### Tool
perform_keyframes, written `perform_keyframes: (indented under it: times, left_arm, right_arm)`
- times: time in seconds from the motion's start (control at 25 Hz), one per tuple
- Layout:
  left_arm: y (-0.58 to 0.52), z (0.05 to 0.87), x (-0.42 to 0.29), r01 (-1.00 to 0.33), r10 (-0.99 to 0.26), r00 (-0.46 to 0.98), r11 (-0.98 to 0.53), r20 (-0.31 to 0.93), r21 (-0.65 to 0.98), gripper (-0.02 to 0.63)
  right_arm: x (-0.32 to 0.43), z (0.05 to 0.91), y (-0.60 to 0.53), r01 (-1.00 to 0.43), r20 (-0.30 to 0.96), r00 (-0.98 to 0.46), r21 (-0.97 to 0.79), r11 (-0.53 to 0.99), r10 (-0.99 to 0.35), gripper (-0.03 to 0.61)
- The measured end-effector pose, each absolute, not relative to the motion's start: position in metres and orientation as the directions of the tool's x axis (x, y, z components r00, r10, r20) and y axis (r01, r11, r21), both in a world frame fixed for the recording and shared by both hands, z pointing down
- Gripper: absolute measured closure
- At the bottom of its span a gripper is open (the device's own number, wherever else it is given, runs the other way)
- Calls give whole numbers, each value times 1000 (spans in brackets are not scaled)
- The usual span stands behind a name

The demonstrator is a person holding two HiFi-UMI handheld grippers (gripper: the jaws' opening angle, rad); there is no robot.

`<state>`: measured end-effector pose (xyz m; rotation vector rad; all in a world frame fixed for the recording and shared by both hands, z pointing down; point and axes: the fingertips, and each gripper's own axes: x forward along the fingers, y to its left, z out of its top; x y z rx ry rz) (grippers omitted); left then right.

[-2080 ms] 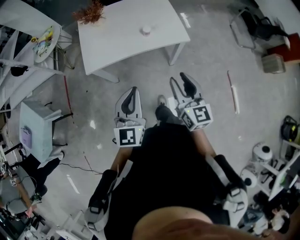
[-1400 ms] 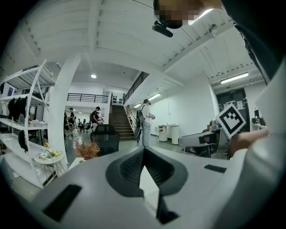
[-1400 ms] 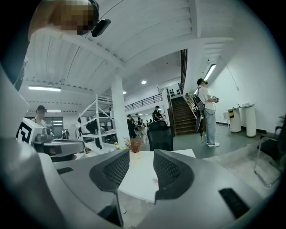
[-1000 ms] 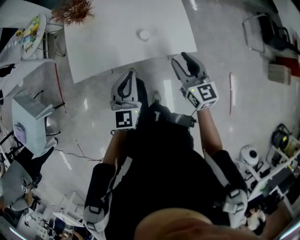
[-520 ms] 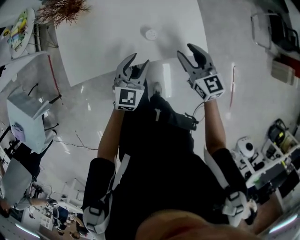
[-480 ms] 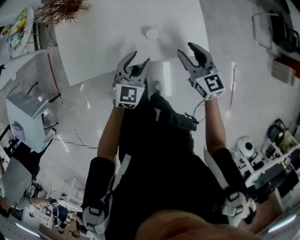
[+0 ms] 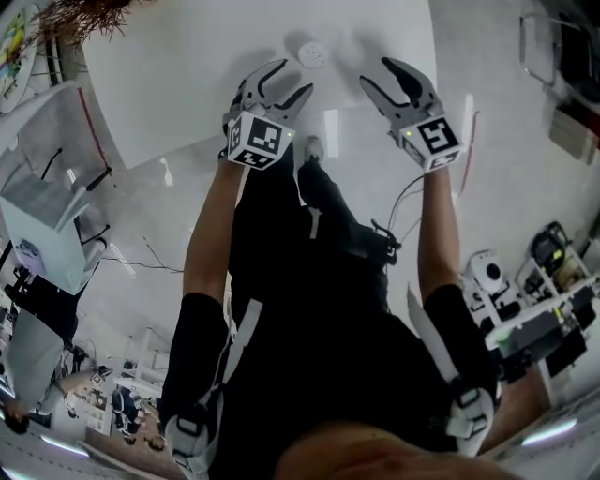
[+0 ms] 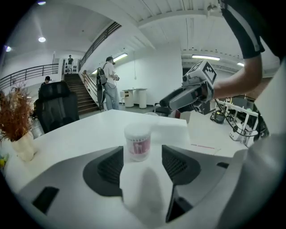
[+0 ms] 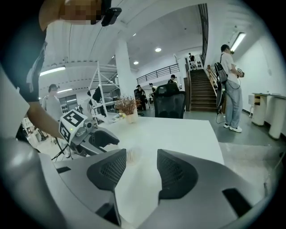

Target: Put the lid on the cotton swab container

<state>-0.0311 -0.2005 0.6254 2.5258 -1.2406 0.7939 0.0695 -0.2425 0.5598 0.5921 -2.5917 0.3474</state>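
Observation:
The cotton swab container (image 8: 137, 142) is a small white tub with a pink label, upright on the white table (image 8: 80, 134). From above it shows as a round white spot (image 7: 312, 54) near the table's front edge. A faint pale round shape lies just behind it; I cannot tell if that is the lid. My left gripper (image 7: 293, 77) hovers just short of the tub, jaws opening wide and nothing between them (image 8: 142, 150). My right gripper (image 7: 378, 73) sits to the tub's right, its jaws also opening and empty (image 9: 142, 154). The tub looks blurry (image 9: 130, 156) from that side.
A dried plant in a pale vase (image 8: 15, 120) stands at the table's far left corner (image 7: 84, 14). A black chair (image 8: 56, 112) is behind the table, with people near a staircase beyond. Equipment and carts (image 7: 525, 291) crowd the floor to my right.
Both grippers have moved forward from in front of my body to the table's edge near the tub. The left jaws have gone from shut to wide open; the right jaws have spread a little.

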Motion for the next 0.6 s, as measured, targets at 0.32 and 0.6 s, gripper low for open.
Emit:
perform_keyframes:
  times: [0.32, 0.6]
  left_arm:
    - [-227, 643, -18, -707, -617, 520, -699, 591, -107, 362]
    - [-241, 643, -13, -680, -608, 544, -723, 579, -121, 376]
  right_arm:
    - [76, 600, -255, -397, 565, -780, -113, 911, -270, 379]
    - [63, 610, -256, -283, 571, -803, -115, 952, -170, 377]
